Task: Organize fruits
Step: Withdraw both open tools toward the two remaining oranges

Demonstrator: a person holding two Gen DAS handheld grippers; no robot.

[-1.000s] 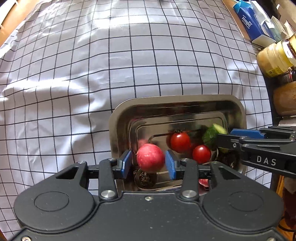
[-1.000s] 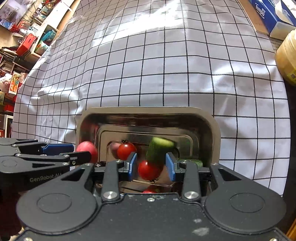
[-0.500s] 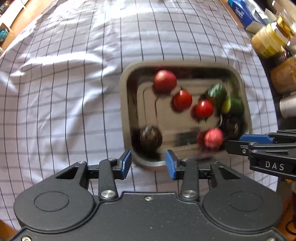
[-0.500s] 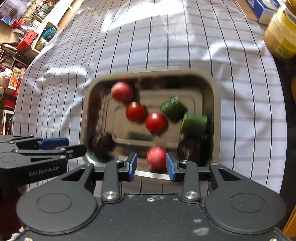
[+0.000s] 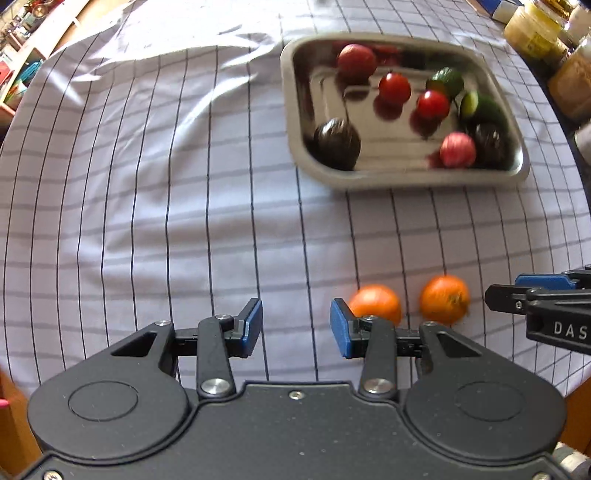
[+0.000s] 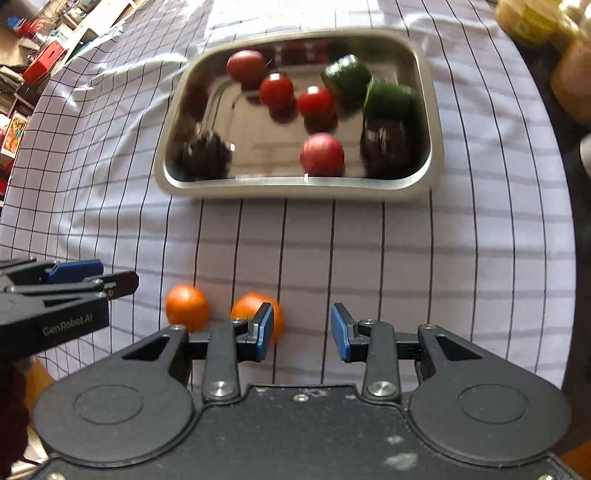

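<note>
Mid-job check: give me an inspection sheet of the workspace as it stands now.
Surface: white black-checked tablecloth, wrinkled.
Job's things: rectangular steel tray holds two red cherry tomatoes, two pinkish-red round fruits, two green cucumber pieces, two dark round fruits; two round orange fruits lie on the cloth outside it.
Clutter: jars at the far right edge.
Grippers: left tool open, empty; right tool open, empty.
Cables: nothing seen.
Surroundings: cluttered shelves at far left.

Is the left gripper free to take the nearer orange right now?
Probably yes: the left gripper is open and empty, and the orange sits on bare cloth just beside its jaws, nothing between.
</note>
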